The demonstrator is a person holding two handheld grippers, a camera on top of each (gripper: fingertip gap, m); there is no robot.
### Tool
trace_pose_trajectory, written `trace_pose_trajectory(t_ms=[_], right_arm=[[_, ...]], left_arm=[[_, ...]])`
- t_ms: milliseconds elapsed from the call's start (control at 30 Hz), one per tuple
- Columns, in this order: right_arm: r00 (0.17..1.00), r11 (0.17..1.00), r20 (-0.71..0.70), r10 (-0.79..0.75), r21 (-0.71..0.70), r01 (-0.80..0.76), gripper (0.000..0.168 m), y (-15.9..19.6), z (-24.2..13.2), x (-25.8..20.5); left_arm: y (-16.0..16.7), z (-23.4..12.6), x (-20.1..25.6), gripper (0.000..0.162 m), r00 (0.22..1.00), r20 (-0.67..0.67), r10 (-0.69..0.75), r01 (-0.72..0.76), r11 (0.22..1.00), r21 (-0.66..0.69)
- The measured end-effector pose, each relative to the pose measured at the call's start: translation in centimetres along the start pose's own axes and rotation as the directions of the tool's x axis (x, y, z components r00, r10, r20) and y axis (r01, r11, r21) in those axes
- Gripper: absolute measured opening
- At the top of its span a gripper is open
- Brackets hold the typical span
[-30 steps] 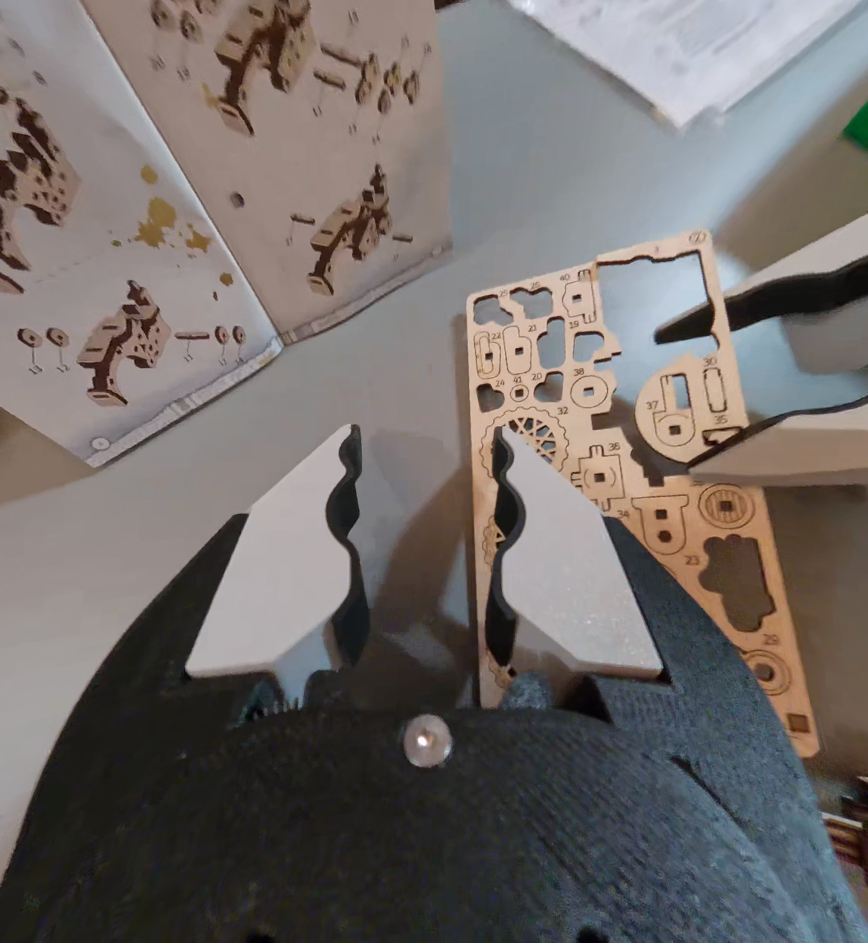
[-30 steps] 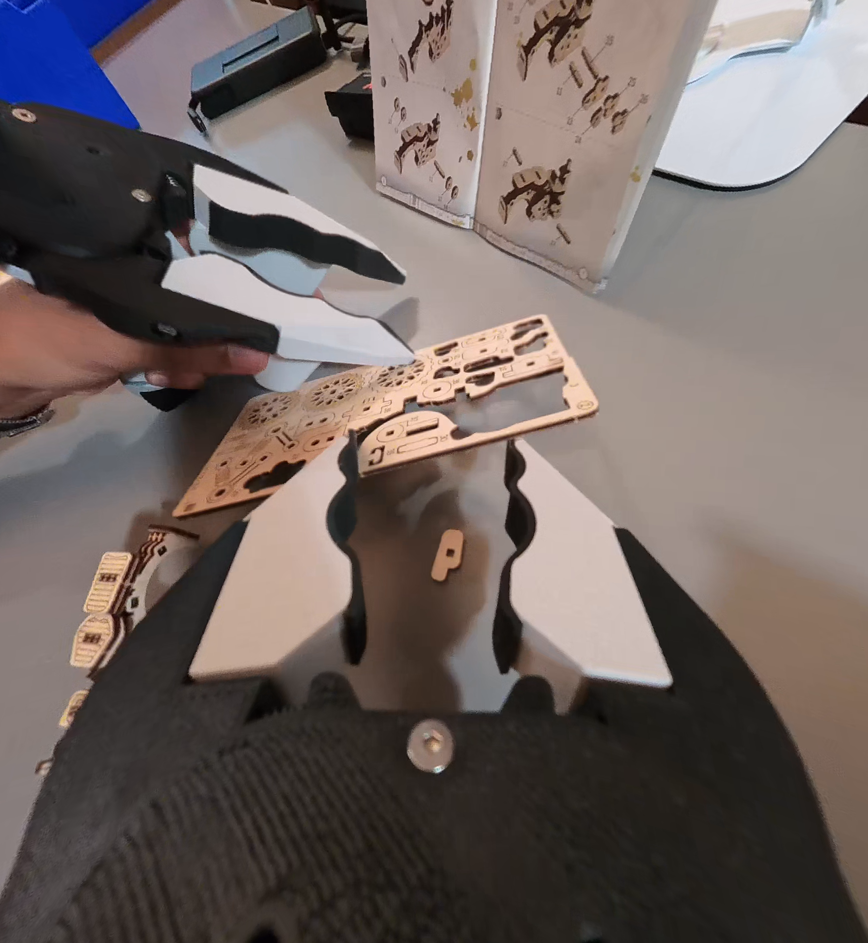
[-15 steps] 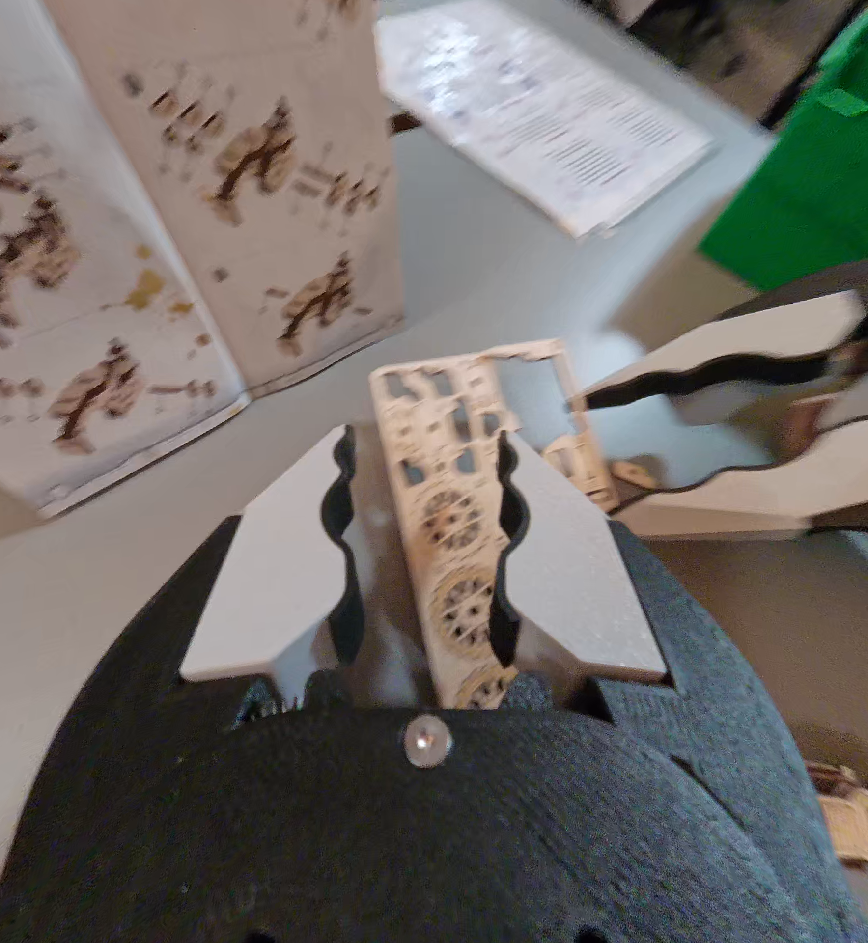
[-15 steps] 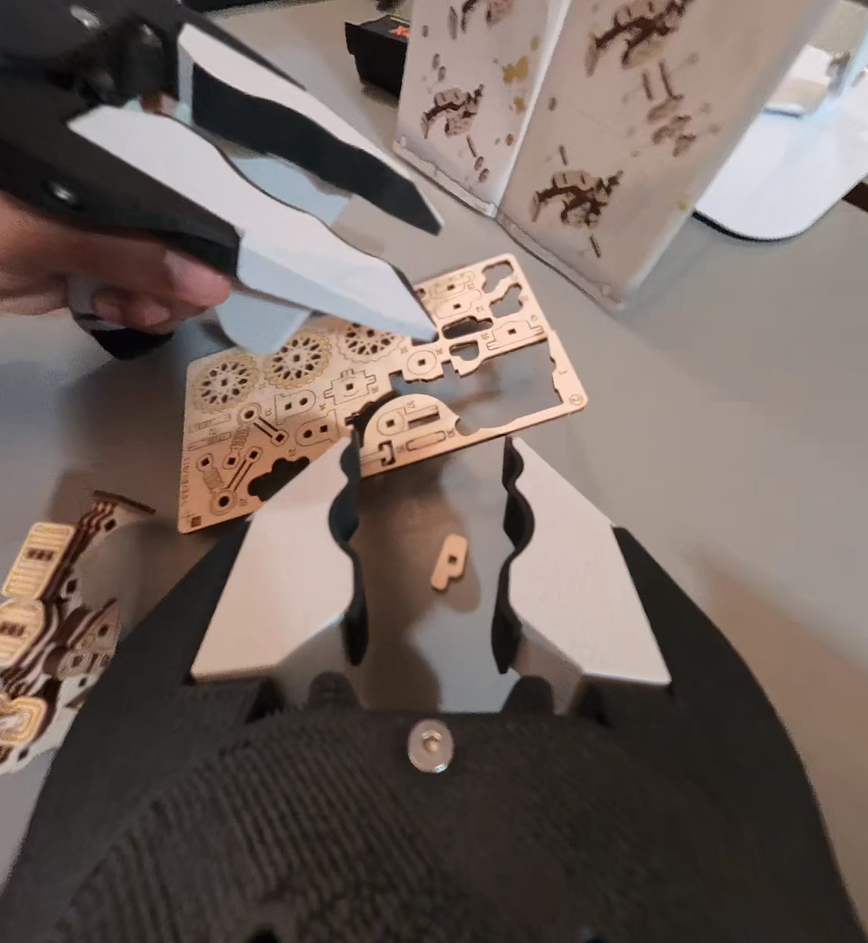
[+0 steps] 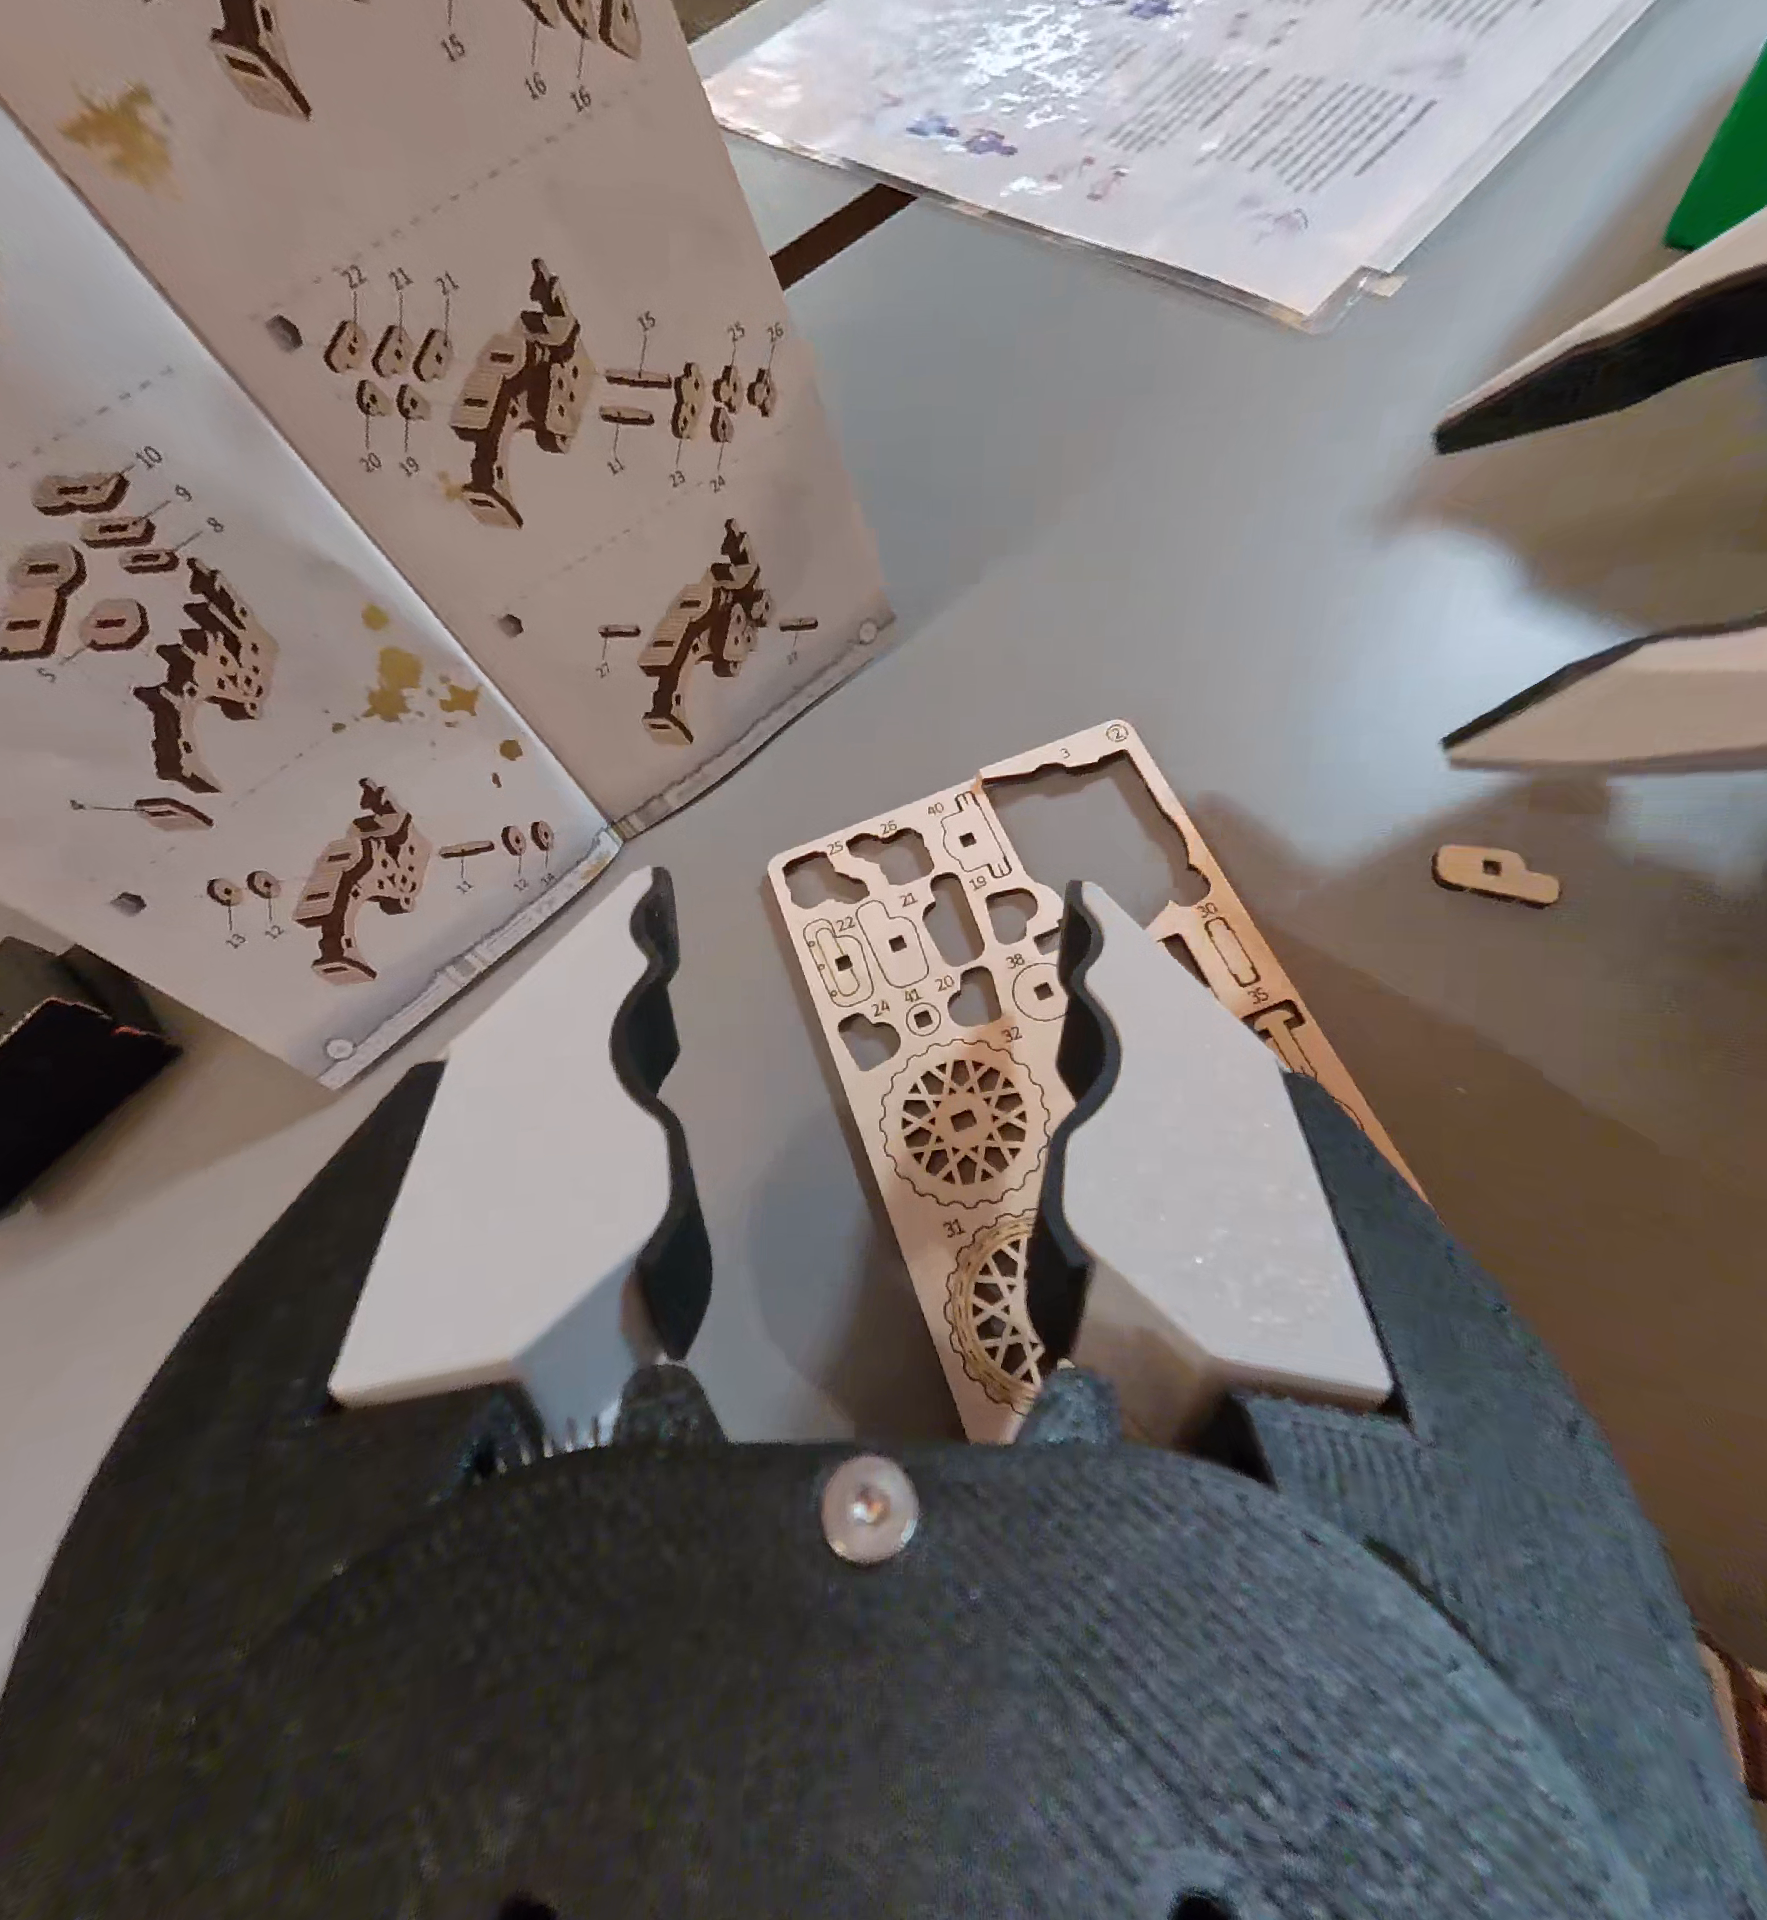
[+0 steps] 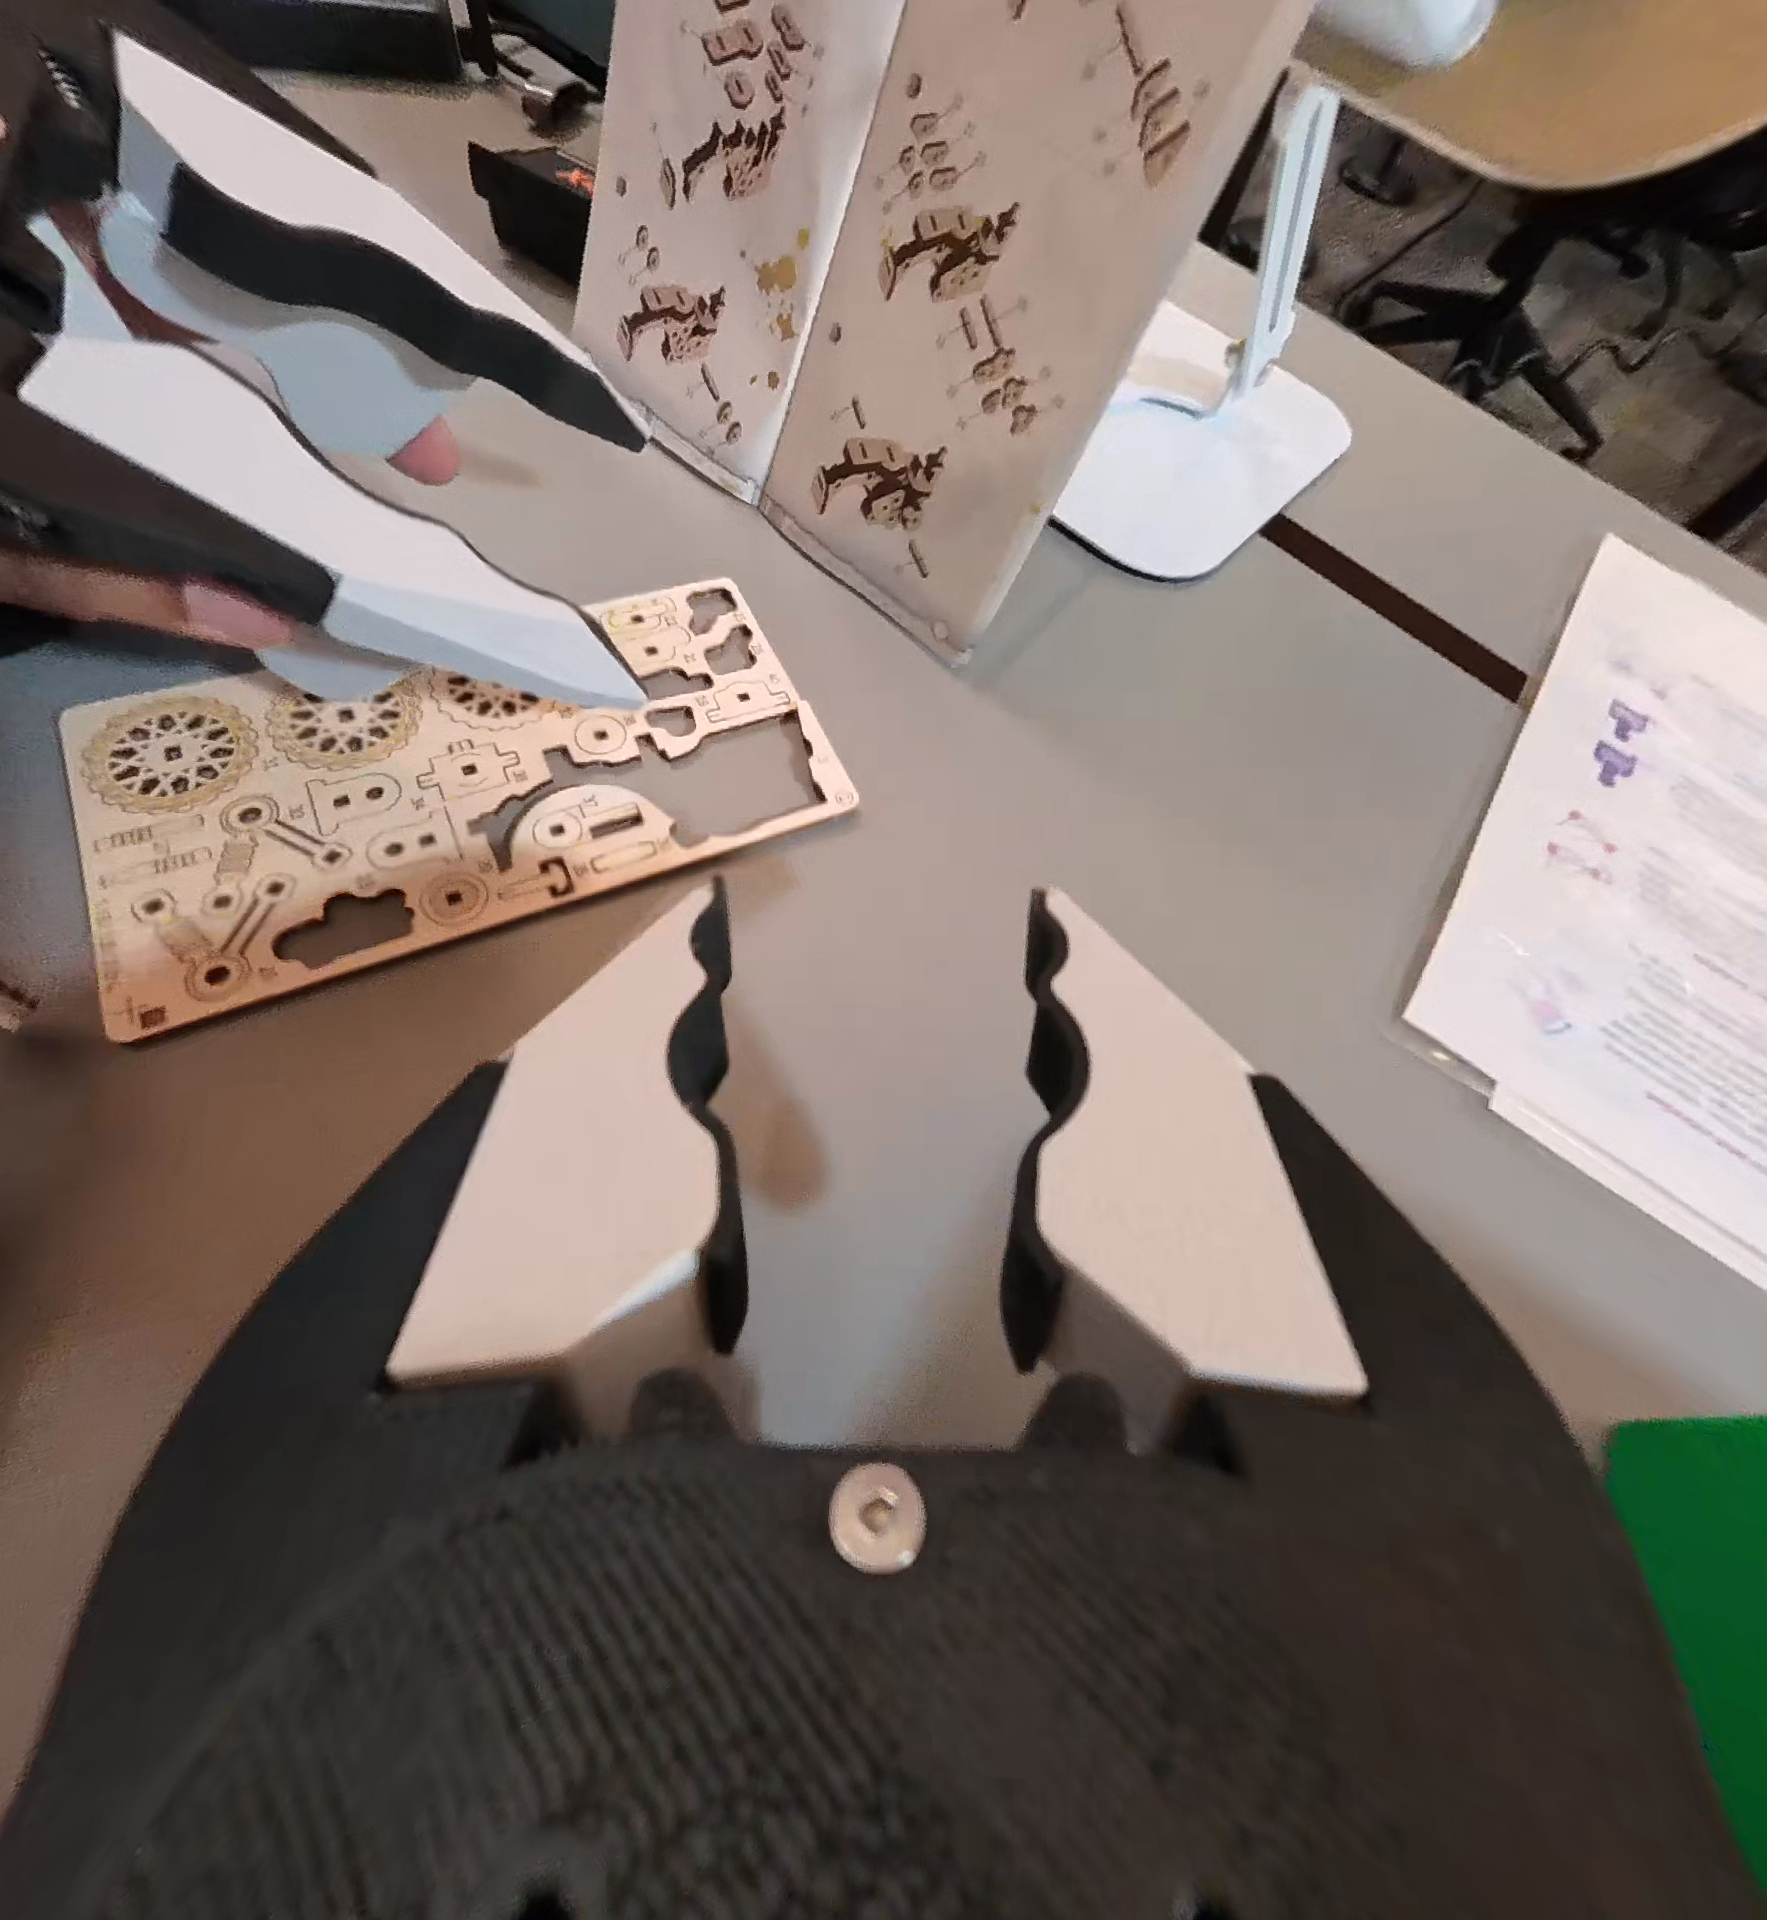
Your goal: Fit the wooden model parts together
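On the far left, a black box (image 5: 22, 1081) is sitting on the grey table (image 5: 1118, 520), just beside the folded instruction sheet (image 5: 359, 499), which is standing upright and showing assembly drawings. The left gripper (image 5: 863, 904) is hovering low over the table with its jaws apart and nothing between them; in the right wrist view, one of its fingertips (image 6: 588, 665) is hanging over the far edge of the wooden parts sheet (image 6: 422, 831), though contact cannot be confirmed. That sheet is lying flat on the table, in front of the instruction sheet, carrying gear-like wheels and small numbered pieces, with several cut-outs already vacated. A person's hand (image 6: 214, 613) is gripping the left tool from beneath.

Further right, a small loose wooden piece (image 5: 1497, 881) is lying on the table, apart from the parts sheet and below the right gripper (image 6: 874, 899). The right gripper is holding its jaws apart and empty above bare tabletop. A laminated printed page (image 6: 1668, 935) is lying at the right edge, a white stand base (image 6: 1211, 468) is resting behind the instruction sheet, and a green object (image 6: 1731, 1662) is showing at the lower right corner.
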State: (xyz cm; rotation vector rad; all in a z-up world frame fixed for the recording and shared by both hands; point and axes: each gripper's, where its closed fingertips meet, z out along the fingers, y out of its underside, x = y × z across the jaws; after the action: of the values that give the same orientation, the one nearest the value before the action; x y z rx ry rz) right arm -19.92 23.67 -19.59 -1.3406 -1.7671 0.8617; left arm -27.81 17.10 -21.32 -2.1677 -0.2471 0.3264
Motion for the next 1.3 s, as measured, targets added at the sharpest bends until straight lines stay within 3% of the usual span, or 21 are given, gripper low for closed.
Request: trace_pose_trajectory(t_ms=[167,333,833,1300], right_arm=[[0.996,0.999,0.084,-0.036,-0.023,0.038,0.042,1.6,0.0,-0.6],[0.985,0.987,0.073,-0.158,0.03,0.156,0.015,0.9,-0.8,-1.2],[0.984,0.992,0.13,-0.125,-0.009,0.127,0.022,1.9,-0.2,-1.6],[0.986,0.996,0.145,-0.083,-0.02,0.087,0.018,2.0,-0.1,-1.4]], left_arm=[[0.2,0.1,-0.2,0.072,0.999,-0.024,-0.046,0.046,0.999,-0.01],[0.2,0.1,-0.6,0.071,0.995,-0.035,-0.094,0.094,0.995,-0.013],[0.5,0.4,-0.5,0.066,0.994,-0.042,-0.098,0.096,0.995,-0.039],[0.6,0.5,-0.8,0.064,0.99,-0.049,-0.134,0.132,0.99,-0.046]])
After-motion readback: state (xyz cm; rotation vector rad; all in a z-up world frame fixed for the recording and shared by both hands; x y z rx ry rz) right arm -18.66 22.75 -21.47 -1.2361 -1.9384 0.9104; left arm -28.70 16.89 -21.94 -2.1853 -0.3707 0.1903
